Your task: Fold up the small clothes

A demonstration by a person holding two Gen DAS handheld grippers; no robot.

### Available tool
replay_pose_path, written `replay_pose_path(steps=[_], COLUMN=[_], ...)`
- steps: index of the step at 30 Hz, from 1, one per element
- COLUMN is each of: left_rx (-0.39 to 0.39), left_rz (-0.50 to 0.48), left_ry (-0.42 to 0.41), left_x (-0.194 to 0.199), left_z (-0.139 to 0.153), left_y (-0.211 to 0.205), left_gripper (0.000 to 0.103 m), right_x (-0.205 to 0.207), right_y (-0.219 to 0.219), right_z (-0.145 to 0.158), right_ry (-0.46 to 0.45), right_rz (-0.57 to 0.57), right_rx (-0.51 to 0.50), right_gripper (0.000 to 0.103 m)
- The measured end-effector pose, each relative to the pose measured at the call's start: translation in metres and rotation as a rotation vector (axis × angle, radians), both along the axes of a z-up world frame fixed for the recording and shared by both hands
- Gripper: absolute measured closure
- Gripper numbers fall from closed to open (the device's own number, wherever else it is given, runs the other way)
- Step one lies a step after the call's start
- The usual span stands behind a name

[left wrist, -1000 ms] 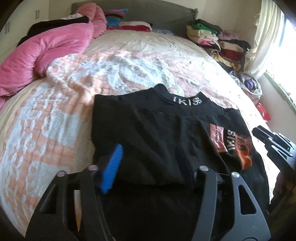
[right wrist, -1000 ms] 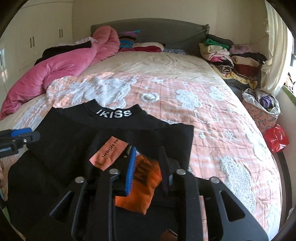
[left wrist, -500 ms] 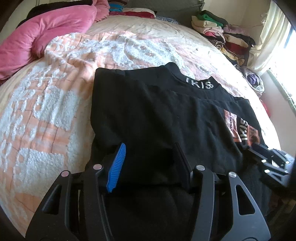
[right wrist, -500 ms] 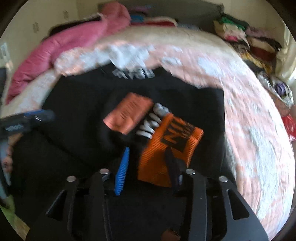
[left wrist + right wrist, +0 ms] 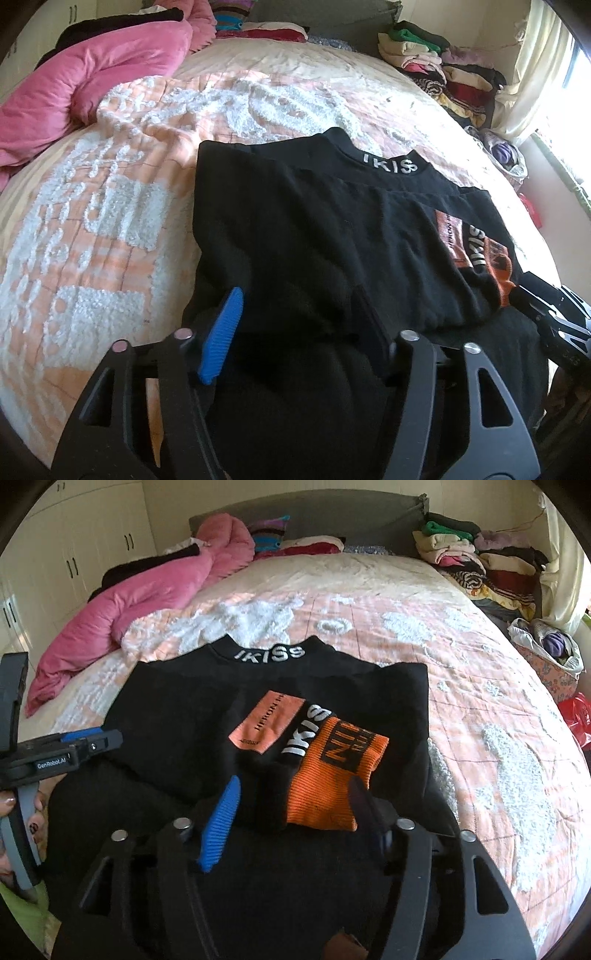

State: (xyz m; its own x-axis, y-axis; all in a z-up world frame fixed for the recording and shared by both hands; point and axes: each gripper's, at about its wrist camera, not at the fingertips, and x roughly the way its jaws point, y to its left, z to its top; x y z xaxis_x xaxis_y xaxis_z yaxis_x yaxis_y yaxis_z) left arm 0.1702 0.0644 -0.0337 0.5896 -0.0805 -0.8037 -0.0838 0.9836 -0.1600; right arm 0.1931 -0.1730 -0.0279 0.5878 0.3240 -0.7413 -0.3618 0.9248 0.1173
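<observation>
Left wrist view: one black garment (image 5: 332, 236) lies folded on the bed (image 5: 110, 206); my left gripper (image 5: 303, 314) is opening above its near edge, pads clear.

Right wrist view: my right gripper (image 5: 295, 797) is opening, one orange cuff (image 5: 332, 771) between unpressed pads.

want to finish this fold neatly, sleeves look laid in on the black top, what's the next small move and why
Probably draw both grippers back toward the hem. The right gripper and left gripper are opening, pads clear of the black sweater; its orange cuff lies folded across the body, the lower half unfolded.
</observation>
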Motion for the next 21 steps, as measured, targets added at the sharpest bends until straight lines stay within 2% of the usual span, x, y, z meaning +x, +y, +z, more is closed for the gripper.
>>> replay_pose_path(steps=[5,6,9,12,21], left_rx=[0.008,0.006,-0.001,-0.004,0.024], left_rz=[0.005,0.007,0.012,0.017,0.018], left_ry=[-0.016,-0.02,-0.035,-0.053,-0.081], left_x=[-0.009,-0.01,-0.015,-0.019,-0.031], left_z=[0.007,0.009,0.015,0.023,0.035], left_y=[0.0,0.0,0.001,0.002,0.002], left_gripper=[0.033,0.026,0.009,0.009,0.009], right_x=[-0.009,-0.01,-0.015,-0.019,-0.031], right_y=[-0.002,-0.002,-0.002,-0.003,-0.011], right_z=[0.01,0.012,0.019,0.023,0.034], right_ry=[-0.03,-0.037,-0.061,-0.079,-0.107], right_rz=[-0.007,-0.011,-0.016,-0.023,-0.038], right_rx=[0.016,0.019,0.018,0.009,0.019], right_gripper=[0.028,0.022,0.016,0.01,0.009])
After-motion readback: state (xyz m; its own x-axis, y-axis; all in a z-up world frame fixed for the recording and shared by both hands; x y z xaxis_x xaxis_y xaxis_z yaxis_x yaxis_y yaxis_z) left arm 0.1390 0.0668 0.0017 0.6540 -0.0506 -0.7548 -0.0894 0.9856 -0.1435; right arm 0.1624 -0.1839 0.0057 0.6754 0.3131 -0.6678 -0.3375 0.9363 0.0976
